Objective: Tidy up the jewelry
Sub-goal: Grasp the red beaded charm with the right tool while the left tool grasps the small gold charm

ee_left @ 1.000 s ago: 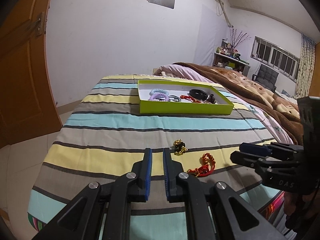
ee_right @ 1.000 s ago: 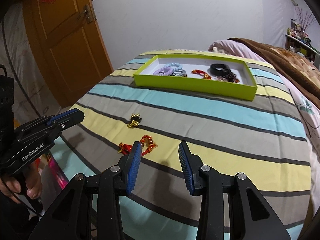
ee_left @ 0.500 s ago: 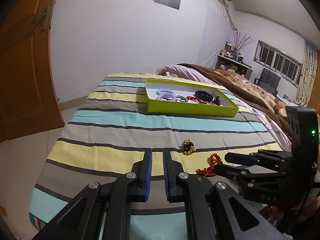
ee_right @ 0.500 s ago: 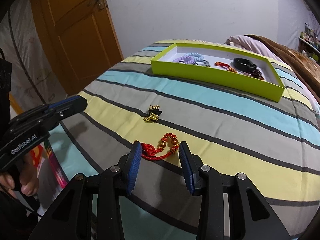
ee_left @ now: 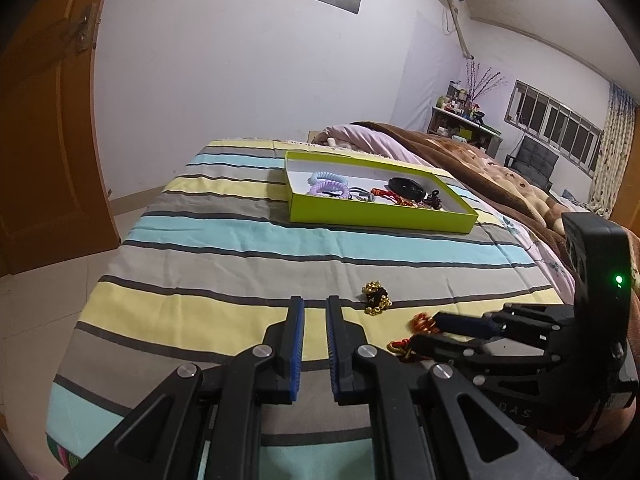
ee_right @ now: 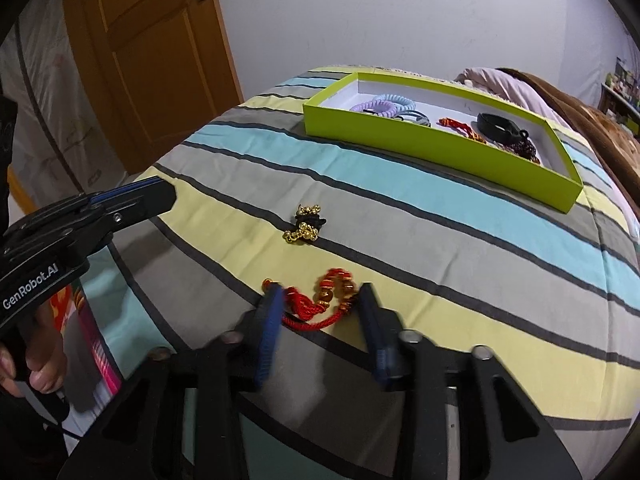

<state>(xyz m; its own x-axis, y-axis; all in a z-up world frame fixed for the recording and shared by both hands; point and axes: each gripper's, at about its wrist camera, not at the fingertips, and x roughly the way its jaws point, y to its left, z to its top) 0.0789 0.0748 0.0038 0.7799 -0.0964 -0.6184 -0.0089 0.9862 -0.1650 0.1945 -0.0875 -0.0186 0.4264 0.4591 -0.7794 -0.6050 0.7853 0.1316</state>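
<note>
Pick step: my right gripper [ee_right: 316,308] closing around red bracelet [ee_right: 320,304], pads not yet pressing. Left gripper [ee_left: 315,344] narrow, empty. Next: lift to box [ee_right: 440,148].

ahead of right gripper [ee_right: 318,300]: red bracelet [ee_right: 320,304] between closing jaws | further ahead: gold charm [ee_right: 306,224], then bare bedspread [ee_right: 400,208] | far ahead: green box [ee_right: 432,148] | left: left gripper [ee_right: 132,200]

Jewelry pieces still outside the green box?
2. Gold-and-black piece loose on the bedspread; red cord bracelet between the closing right gripper fingers.
</note>
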